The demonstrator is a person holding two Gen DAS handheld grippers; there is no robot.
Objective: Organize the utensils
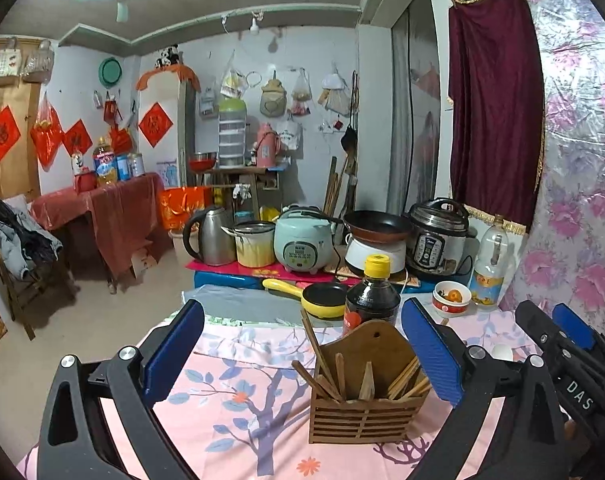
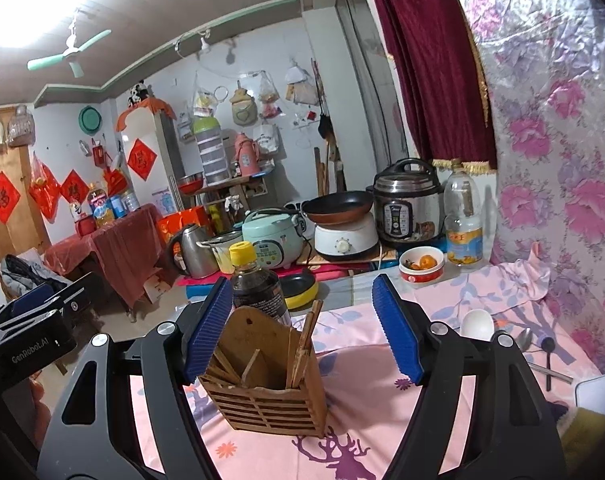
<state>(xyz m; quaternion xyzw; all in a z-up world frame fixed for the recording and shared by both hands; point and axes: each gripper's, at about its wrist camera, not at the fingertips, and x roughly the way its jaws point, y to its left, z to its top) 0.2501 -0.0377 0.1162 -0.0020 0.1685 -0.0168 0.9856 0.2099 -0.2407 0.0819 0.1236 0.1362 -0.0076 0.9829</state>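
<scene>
A slatted wooden utensil holder (image 1: 362, 412) (image 2: 270, 396) stands on the pink flowered tablecloth (image 1: 238, 404). Several wooden chopsticks (image 1: 402, 376) (image 2: 304, 344) lean inside it. My left gripper (image 1: 302, 356) is open, and the holder sits between its blue pads, closer to the right one. My right gripper (image 2: 302, 330) is also open. Its left pad stands at the holder's left edge and its right pad is well apart from it. To its right on the cloth lie a white spoon (image 2: 477, 322), a metal spoon (image 2: 526, 338) and a black spoon (image 2: 547, 346).
A dark sauce bottle (image 1: 372, 300) (image 2: 258, 288) stands right behind the holder, with a yellow pan (image 1: 322, 298) beside it. A red-and-white bowl (image 2: 421, 266) and a clear bottle (image 2: 462, 220) stand near the flowered wall. Cookers and a kettle (image 1: 210, 236) line the back.
</scene>
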